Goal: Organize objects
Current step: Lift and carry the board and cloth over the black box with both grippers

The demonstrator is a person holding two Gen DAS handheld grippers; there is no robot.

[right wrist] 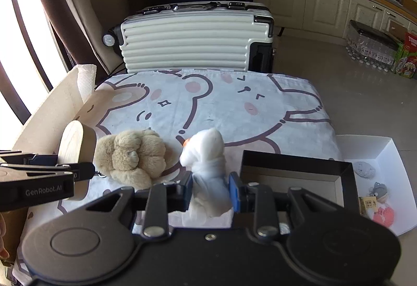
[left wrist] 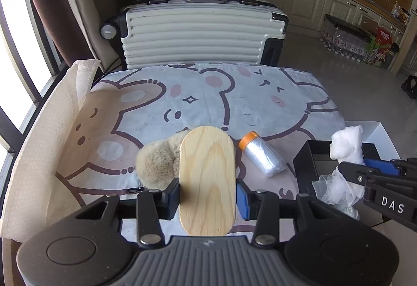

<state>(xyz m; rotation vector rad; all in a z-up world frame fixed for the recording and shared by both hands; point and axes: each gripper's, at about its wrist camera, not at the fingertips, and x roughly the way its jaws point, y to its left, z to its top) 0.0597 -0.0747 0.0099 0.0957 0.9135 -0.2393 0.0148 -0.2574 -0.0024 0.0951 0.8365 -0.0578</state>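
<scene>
My left gripper (left wrist: 207,197) is shut on an oval block of pale wood (left wrist: 207,181), held upright above the bear-print cloth (left wrist: 208,93). Behind the block lies a beige plush toy (left wrist: 159,158). A roll of clear plastic with an orange cap (left wrist: 260,153) rests on the cloth to the block's right. My right gripper (right wrist: 209,192) is shut on a white soft bundle (right wrist: 208,153), held next to a black open box (right wrist: 297,176). In the right wrist view the left gripper (right wrist: 70,165) holds the wooden block (right wrist: 75,140) left of the plush toy (right wrist: 133,158).
A white ribbed suitcase (left wrist: 198,33) stands behind the table. Paper towel (left wrist: 52,129) lines the left edge. A white open box (right wrist: 385,155) beyond the black one holds a grey lump (right wrist: 363,170) and a small doll (right wrist: 380,197). Cabinets and bottle packs stand at the far right.
</scene>
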